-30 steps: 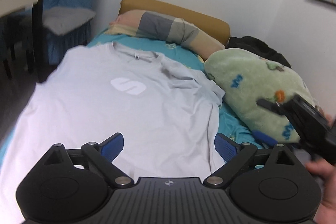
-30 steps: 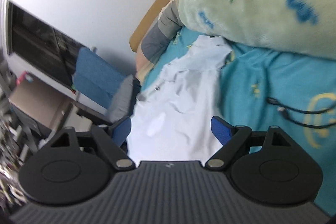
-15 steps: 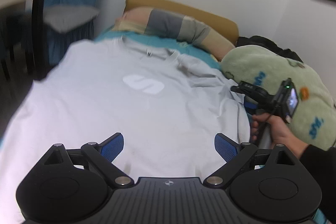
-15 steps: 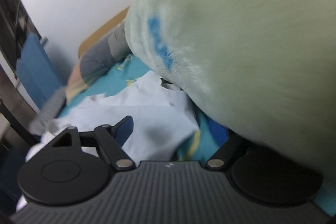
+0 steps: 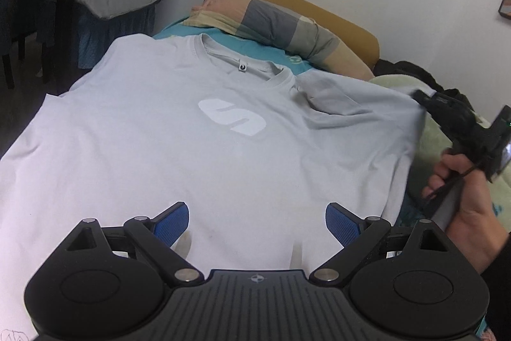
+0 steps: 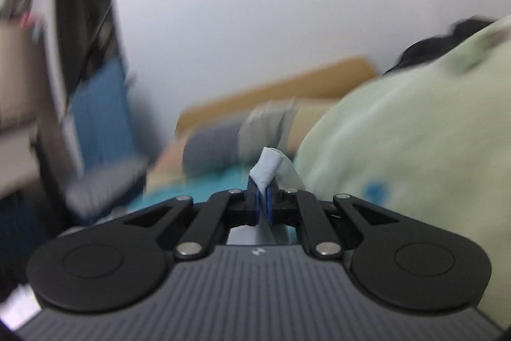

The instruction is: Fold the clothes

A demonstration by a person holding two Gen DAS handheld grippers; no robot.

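1. The black left gripper [image 5: 255, 224] hangs over the hem, its blue-padded fingers [image 5: 169, 224] spread wide.
2. The pale grey cotton T-shirt [image 5: 198, 149] lies face-up across the teal bed [image 5: 255, 47].
3. The black right gripper [image 6: 262, 204] pinches the sleeve beside the pale green fleece blanket [image 6: 415, 149].

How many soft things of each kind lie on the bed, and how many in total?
T-shirt: 1, the grey T-shirt, its sleeve pinched in the right gripper
Pillow: 1, the patchwork pillow
Blanket: 1, the pale green fleece blanket
Dark garment: 1, the black garment by the wall
Total: 4
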